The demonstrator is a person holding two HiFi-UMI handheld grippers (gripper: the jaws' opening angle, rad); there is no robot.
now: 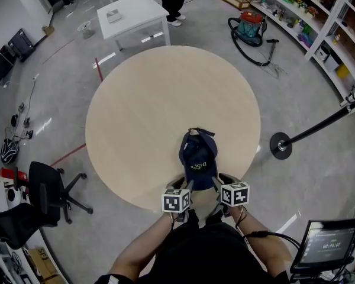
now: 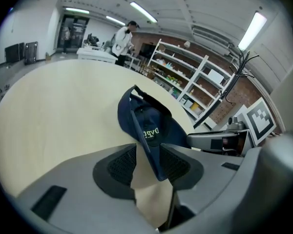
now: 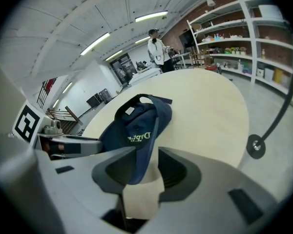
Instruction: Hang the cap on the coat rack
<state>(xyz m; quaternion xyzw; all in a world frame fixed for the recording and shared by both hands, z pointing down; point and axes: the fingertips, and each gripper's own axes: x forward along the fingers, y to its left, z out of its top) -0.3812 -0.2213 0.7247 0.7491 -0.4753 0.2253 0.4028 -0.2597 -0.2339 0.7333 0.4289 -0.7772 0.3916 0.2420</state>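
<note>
Left gripper and right gripper side by side, nose-down, jaws apart.

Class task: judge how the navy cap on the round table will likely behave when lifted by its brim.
The cap looks like soft cloth, so its crown may sag. Its brim holds a curved edge between the open jaws of the left gripper, so likely stiffer. Probably light, unlikely to roll.

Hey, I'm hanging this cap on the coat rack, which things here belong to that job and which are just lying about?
For the job: navy cap on the round table, its brim between the open jaws of the left gripper and the right gripper; coat rack on the floor to the right.
Lying about: vacuum cleaner, office chair, white table, shelves.
</note>
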